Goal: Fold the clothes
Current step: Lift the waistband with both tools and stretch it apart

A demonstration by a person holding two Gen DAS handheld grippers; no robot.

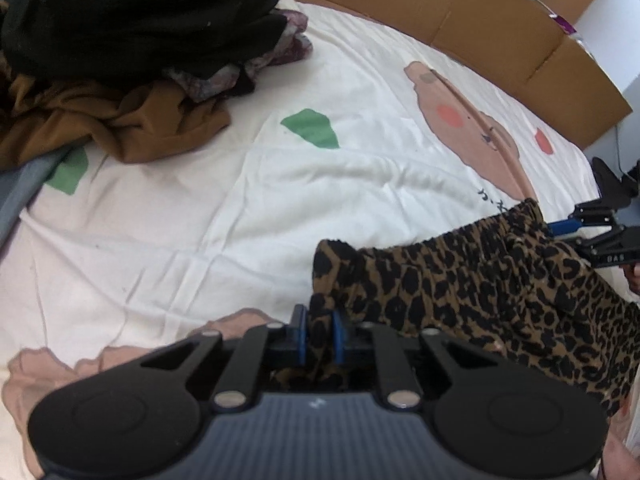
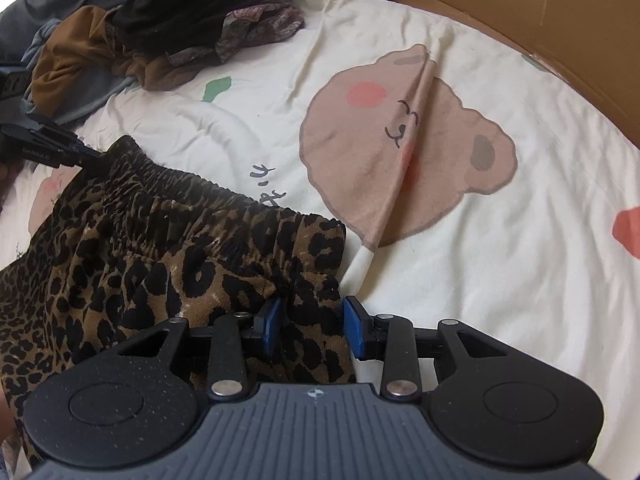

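While its elastic waistband runs lower left to upper right in the left wrist view, the leopard-print garment (image 1: pixel 500 292) lies on the bear-print sheet (image 1: pixel 200 220), lower right. Left gripper (image 1: pixel 320 336): narrow, pinching one waistband corner. Right gripper (image 2: pixel 310 326): half-spread, cloth between its pads; grip unclear.

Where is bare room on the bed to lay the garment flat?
Bare white printed bedsheet lies between the leopard-print elastic-waist garment and the heap of black and brown clothes; also around the bear print up to the cardboard wall. The heap's corner is crowded.
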